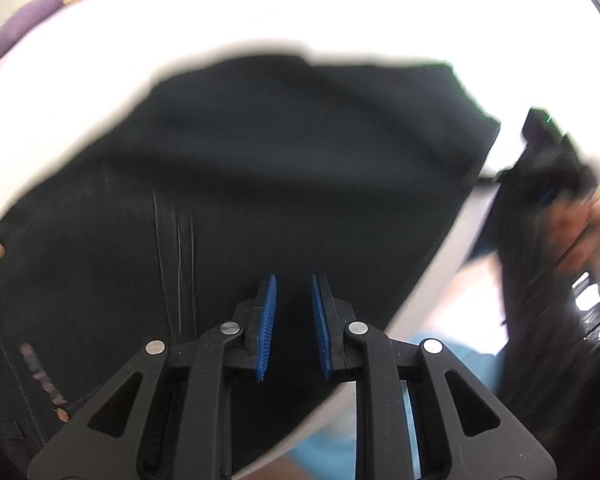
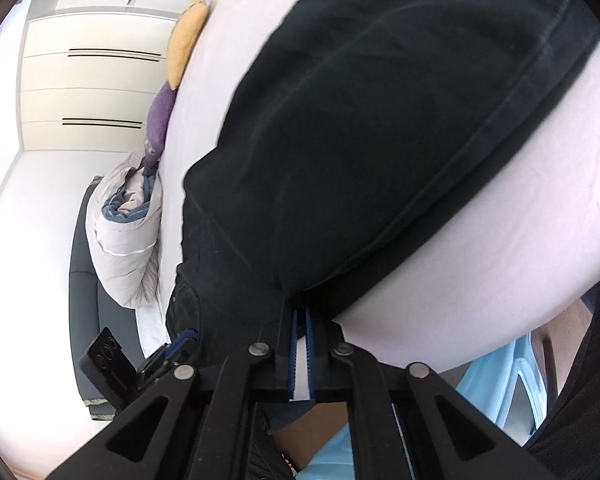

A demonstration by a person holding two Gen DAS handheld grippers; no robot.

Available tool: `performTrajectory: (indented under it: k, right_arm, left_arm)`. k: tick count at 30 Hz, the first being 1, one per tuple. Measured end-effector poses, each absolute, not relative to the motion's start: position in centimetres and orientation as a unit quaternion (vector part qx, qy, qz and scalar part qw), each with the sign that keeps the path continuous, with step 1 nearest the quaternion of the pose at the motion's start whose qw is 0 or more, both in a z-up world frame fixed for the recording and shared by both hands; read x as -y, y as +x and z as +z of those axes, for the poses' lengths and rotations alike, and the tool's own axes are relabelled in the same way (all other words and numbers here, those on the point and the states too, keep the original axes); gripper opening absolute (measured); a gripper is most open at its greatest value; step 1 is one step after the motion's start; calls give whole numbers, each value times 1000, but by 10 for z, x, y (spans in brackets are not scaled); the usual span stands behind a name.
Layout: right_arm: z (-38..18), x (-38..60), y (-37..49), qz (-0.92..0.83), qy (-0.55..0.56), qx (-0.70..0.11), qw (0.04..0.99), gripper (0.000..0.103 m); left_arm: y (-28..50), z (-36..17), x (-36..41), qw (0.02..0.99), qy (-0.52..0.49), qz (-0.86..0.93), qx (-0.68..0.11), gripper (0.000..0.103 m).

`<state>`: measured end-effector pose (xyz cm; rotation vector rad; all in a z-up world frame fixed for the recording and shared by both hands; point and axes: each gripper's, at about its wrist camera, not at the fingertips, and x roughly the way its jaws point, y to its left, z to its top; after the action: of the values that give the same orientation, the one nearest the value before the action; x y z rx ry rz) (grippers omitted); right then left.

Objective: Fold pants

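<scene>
Black pants lie on a white bed sheet, filling most of the left wrist view, with the zipper and rivets at the lower left. My left gripper hovers over them, its blue pads parted, holding nothing. In the right wrist view the pants stretch away across the sheet. My right gripper is shut on the near edge of the pants, its blue pads almost together. The right gripper shows blurred at the right of the left wrist view.
A rolled grey duvet, a purple cushion and a yellow cushion lie along the far side of the bed. A white wardrobe stands behind. A light blue plastic chair is near the bed edge.
</scene>
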<state>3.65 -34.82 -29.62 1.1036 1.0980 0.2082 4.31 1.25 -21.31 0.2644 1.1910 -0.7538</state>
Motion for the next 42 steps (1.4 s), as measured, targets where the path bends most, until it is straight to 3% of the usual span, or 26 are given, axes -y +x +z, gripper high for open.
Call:
performTrajectory:
  k: [2, 4, 6, 11, 15, 22, 23, 24, 25, 27, 33, 34, 36, 39, 42]
  right_arm:
    - [-296, 346, 33, 93, 500, -505, 698, 1]
    - [-277, 336, 30, 88, 445, -521, 722, 10]
    - [-256, 318, 34, 117, 416, -527, 731, 10]
    - [-207, 277, 85, 201, 357, -476, 778, 13]
    - [-220, 257, 156, 199, 341, -500, 771, 19]
    - [-248, 183, 257, 268, 273, -539, 750, 19]
    - [-261, 181, 267, 238, 250, -552, 759, 19]
    - [-274, 183, 272, 215, 240, -562, 762, 2]
    - [-284, 196, 275, 215, 275, -556, 754, 0]
    - [-287, 227, 270, 198, 332, -531, 754, 0]
    - [-249, 308, 228, 23, 284, -467, 837, 0]
    - [-236, 315, 218, 2, 283, -449, 847, 9]
    - [-220, 315, 202, 64, 326, -423, 843, 11]
    - [-221, 277, 192, 182, 294, -461, 817, 38]
    - [-249, 264, 182, 198, 253, -516, 794, 38]
  left_arm:
    - [39, -214, -24, 755, 106, -355, -541, 17]
    - [36, -211, -33, 755, 102, -345, -549, 17]
    - [29, -212, -40, 753, 114, -342, -551, 17]
    - [25, -211, -52, 752, 99, -335, -559, 17]
    - [22, -214, -52, 748, 123, -330, -563, 17]
    - [21, -224, -56, 743, 99, -331, -574, 17]
    - [21, -224, -56, 742, 101, -331, -574, 17]
    - [20, -223, -57, 742, 104, -330, -574, 17]
    - [20, -223, -59, 742, 104, -329, -574, 17]
    - [21, -224, -64, 744, 89, -330, -575, 17]
    - [18, -224, -60, 745, 87, -328, -574, 17]
    - [18, -221, -59, 745, 92, -326, -574, 18]
    - [17, -217, -57, 746, 96, -320, -576, 18]
    - [21, -201, -58, 755, 85, -311, -570, 18]
    - [33, -170, -52, 780, 41, -323, -534, 18]
